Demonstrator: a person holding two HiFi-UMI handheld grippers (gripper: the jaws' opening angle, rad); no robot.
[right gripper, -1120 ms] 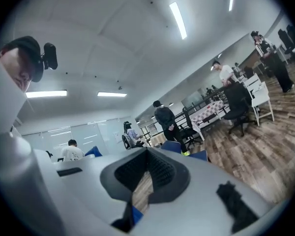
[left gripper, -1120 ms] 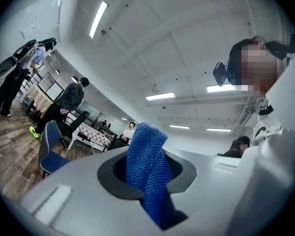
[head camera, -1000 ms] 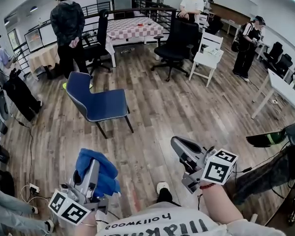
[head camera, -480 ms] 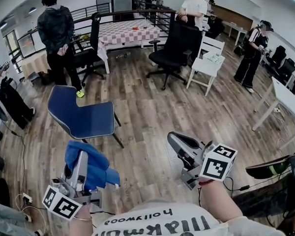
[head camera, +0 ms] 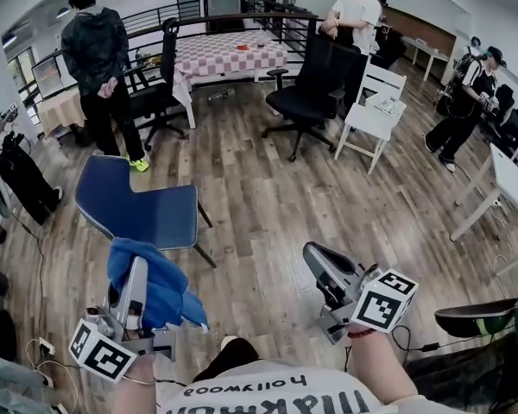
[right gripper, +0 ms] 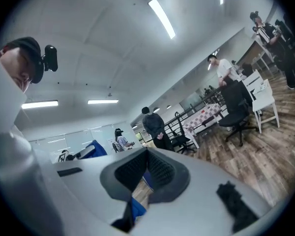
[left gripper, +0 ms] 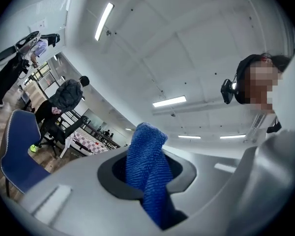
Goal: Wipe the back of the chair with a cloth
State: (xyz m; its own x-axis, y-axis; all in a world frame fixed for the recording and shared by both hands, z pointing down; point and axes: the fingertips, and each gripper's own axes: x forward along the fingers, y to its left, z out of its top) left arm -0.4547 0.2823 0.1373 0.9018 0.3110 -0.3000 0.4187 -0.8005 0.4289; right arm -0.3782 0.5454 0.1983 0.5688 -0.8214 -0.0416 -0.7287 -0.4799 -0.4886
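Cloth (head camera: 160, 293), blue nubbly terry, is bunched and clamped in my left fingers (head camera: 135, 285), low over the wood-plank floor (head camera: 268, 197). My right fingers (head camera: 325, 266), with ribbed dark pads, are pressed together on nothing. The chair (head camera: 142, 210), a smooth curved blue shell on thin dark legs, stands apart from the cloth

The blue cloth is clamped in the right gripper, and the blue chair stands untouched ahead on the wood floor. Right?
Not quite: the blue cloth is clamped in the left gripper, as the left gripper view shows. The blue chair does stand untouched ahead on the wood floor.
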